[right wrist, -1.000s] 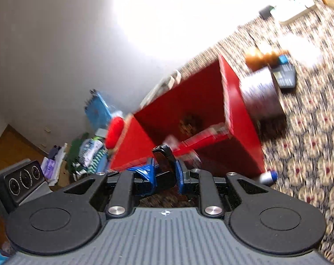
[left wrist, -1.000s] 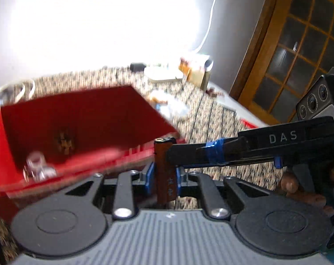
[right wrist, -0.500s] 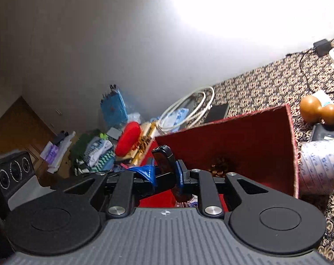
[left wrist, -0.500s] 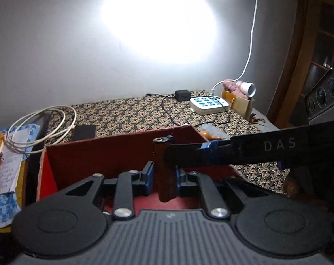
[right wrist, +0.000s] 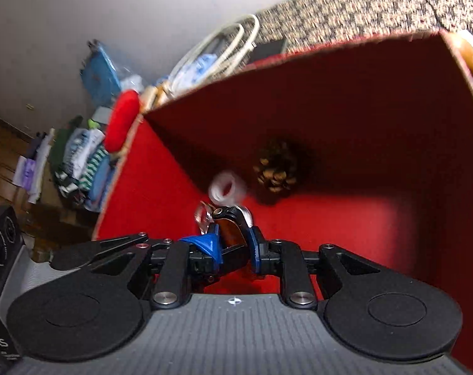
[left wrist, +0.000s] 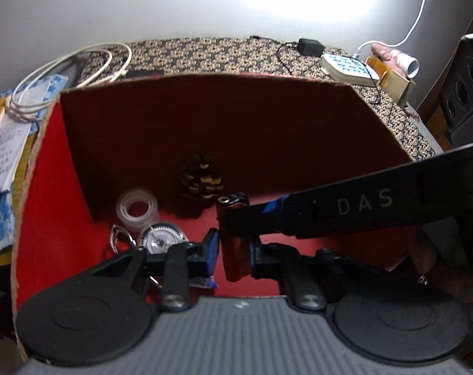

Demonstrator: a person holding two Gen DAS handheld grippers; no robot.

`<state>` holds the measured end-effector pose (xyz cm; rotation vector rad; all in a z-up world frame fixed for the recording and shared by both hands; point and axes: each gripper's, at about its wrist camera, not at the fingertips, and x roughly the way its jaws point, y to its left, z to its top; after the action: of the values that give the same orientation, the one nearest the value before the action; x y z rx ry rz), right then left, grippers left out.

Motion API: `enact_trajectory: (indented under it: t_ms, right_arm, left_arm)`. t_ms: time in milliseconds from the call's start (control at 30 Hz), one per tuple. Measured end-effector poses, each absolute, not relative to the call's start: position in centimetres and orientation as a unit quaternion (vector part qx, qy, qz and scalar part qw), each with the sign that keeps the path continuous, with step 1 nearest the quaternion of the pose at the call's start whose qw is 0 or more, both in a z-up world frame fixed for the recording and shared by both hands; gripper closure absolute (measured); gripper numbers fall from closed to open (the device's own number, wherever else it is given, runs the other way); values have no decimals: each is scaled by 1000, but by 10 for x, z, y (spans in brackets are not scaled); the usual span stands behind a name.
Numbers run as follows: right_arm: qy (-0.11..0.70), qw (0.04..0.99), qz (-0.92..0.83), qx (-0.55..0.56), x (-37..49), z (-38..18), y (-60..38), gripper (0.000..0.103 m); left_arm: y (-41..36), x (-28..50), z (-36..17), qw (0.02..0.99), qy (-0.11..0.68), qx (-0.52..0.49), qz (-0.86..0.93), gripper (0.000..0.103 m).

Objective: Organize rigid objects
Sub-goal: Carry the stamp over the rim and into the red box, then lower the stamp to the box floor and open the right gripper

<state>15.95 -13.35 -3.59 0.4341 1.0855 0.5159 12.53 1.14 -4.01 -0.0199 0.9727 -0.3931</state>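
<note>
A small brown object [left wrist: 234,257] with a black metal end hangs inside the red box [left wrist: 205,118], low over its floor. My left gripper [left wrist: 233,250] is shut on its lower part. The right gripper's fingers [left wrist: 330,215] reach in from the right and clamp its upper end. In the right wrist view the same brown object [right wrist: 230,232] sits between the blue pads of my right gripper [right wrist: 233,243], which is shut on it. On the box floor [right wrist: 345,218] lie a pine cone [left wrist: 201,176], a clear tape roll [left wrist: 137,207], a clear geared disc [left wrist: 161,237] and a metal clip [left wrist: 119,239].
The box stands on a patterned tablecloth [left wrist: 205,53]. Behind it lie a coiled white cable [left wrist: 70,68], a black charger [left wrist: 309,46] and a white power strip [left wrist: 349,67]. Papers lie to the left. A red oval item [right wrist: 122,122] and piled clothes [right wrist: 80,156] are beyond the box's left wall.
Both grippers, still clamped on the brown object, have moved over the red box and tipped downward. The box's floor and its contents now fill both views.
</note>
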Motion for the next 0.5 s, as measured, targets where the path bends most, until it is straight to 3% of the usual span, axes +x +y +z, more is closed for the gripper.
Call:
enact_trajectory:
  t_ms: [500]
  right_arm:
    - [513,810,220,182,162,-34,-127,100]
  left_arm:
    - [10,135,-43,850,498,-14,-170,94]
